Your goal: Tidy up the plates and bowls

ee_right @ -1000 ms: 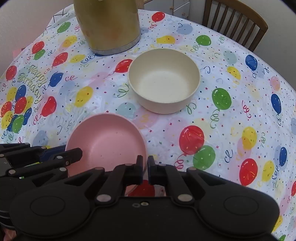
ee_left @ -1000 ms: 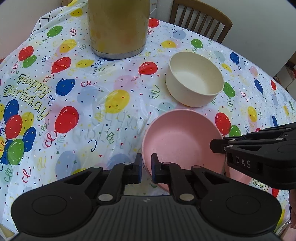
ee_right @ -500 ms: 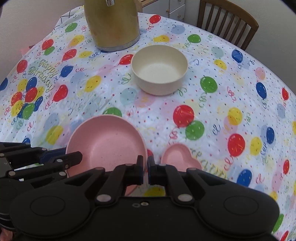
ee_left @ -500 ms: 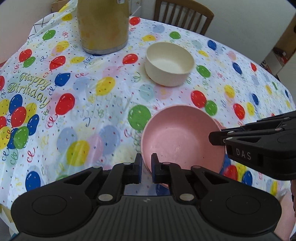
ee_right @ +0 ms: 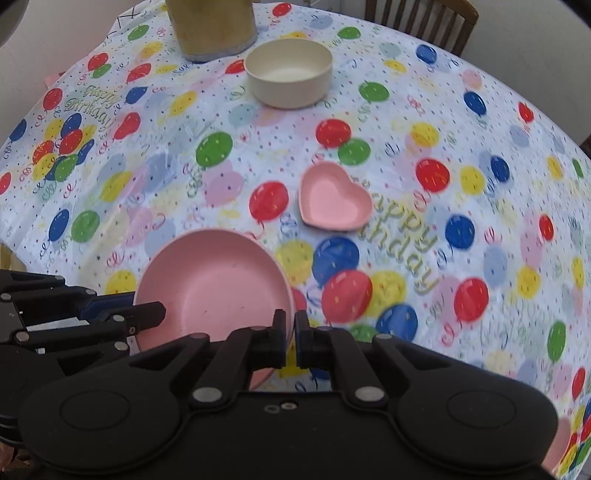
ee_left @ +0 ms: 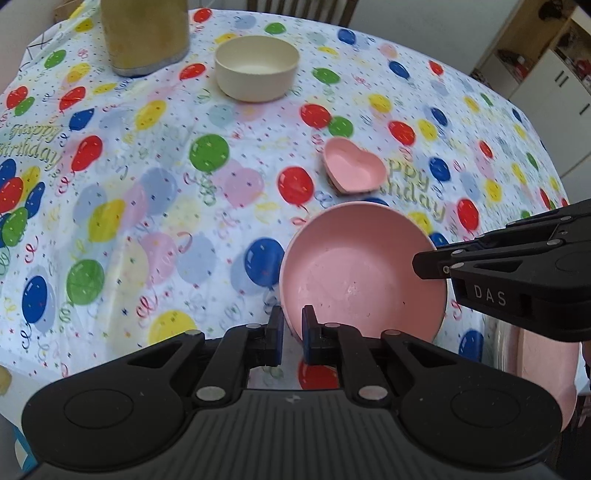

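The pink bowl [ee_left: 364, 273] is carried clear of the bench [ee_left: 155, 206], its rim clamped by both the left hand-held gripper [ee_left: 292, 334] and the right hand-held gripper [ee_right: 290, 334]; next, a set-down onto the pink plate [ee_left: 546, 373] at lower right seems due

Dishes and other things on the balloon tablecloth [ee_left: 147, 206]

There are two round bowls, one pink bowl [ee_left: 364, 273] and one cream bowl [ee_left: 256, 68]; one pink heart-shaped dish [ee_left: 354, 170]; one gold canister [ee_left: 144, 33] near the far edge; one wooden chair [ee_right: 421, 18].
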`<state>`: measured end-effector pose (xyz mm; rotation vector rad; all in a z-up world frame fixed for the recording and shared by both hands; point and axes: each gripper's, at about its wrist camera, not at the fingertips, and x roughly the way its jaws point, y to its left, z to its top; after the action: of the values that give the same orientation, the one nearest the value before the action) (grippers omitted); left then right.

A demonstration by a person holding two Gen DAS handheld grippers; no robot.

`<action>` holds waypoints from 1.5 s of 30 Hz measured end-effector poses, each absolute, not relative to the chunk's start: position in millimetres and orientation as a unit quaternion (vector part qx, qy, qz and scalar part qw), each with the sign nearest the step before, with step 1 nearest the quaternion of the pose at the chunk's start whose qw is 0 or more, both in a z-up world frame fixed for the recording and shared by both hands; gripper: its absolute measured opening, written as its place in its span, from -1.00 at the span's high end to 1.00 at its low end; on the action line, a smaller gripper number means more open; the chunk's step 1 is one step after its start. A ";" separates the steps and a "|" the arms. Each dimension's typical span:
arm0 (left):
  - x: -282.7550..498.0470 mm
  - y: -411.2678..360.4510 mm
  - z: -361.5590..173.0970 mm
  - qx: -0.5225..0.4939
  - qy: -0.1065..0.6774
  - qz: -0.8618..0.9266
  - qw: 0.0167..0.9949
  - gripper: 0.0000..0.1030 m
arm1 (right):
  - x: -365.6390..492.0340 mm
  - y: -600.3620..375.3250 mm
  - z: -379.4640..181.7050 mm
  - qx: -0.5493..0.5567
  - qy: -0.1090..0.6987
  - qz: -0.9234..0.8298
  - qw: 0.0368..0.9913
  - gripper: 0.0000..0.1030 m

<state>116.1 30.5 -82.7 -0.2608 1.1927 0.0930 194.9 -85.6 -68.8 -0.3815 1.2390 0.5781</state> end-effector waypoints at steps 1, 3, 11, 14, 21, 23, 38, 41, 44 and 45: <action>112.9 27.1 -84.0 -0.123 0.561 0.039 0.818 0.82 | 191.0 -90.1 -70.1 -0.174 0.571 0.262 0.758 0.94; 108.6 20.7 -87.2 -0.120 0.564 0.029 0.816 0.82 | 184.3 -98.4 -73.3 -0.172 0.575 0.255 0.758 0.94; 93.4 -5.0 -100.3 -0.105 0.577 -0.003 0.810 0.82 | 160.4 -128.5 -87.3 -0.162 0.593 0.228 0.755 0.94; 89.9 -11.1 -103.9 -0.099 0.579 -0.010 0.809 0.82 | 155.1 -137.3 -91.4 -0.154 0.598 0.221 0.755 0.94; 85.1 -16.7 -111.0 -0.091 0.583 -0.013 0.807 0.82 | 146.7 -144.8 -100.7 -0.144 0.604 0.214 0.754 0.93; 84.9 -18.0 -110.9 -0.088 0.580 -0.013 0.810 0.82 | 146.5 -146.7 -102.3 -0.140 0.605 0.212 0.755 0.93; 80.1 -13.4 -99.7 -0.099 0.570 -0.019 0.815 0.82 | 144.9 -148.0 -89.2 -0.128 0.595 0.220 0.762 0.64; 77.8 -9.5 -95.6 -0.104 0.566 -0.022 0.818 0.82 | 146.0 -146.3 -83.0 -0.124 0.591 0.227 0.765 0.62; 75.2 -5.7 -88.5 -0.105 0.556 -0.025 0.824 0.81 | 147.5 -144.2 -76.7 -0.122 0.584 0.232 0.768 0.59; 75.1 -4.4 -86.0 -0.105 0.552 -0.024 0.827 0.81 | 147.8 -143.4 -74.6 -0.122 0.582 0.234 0.769 0.57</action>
<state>75.1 -4.4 -86.0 -0.2241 1.1731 -0.0509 147.8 -143.4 -74.6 -0.2658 1.2635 0.5074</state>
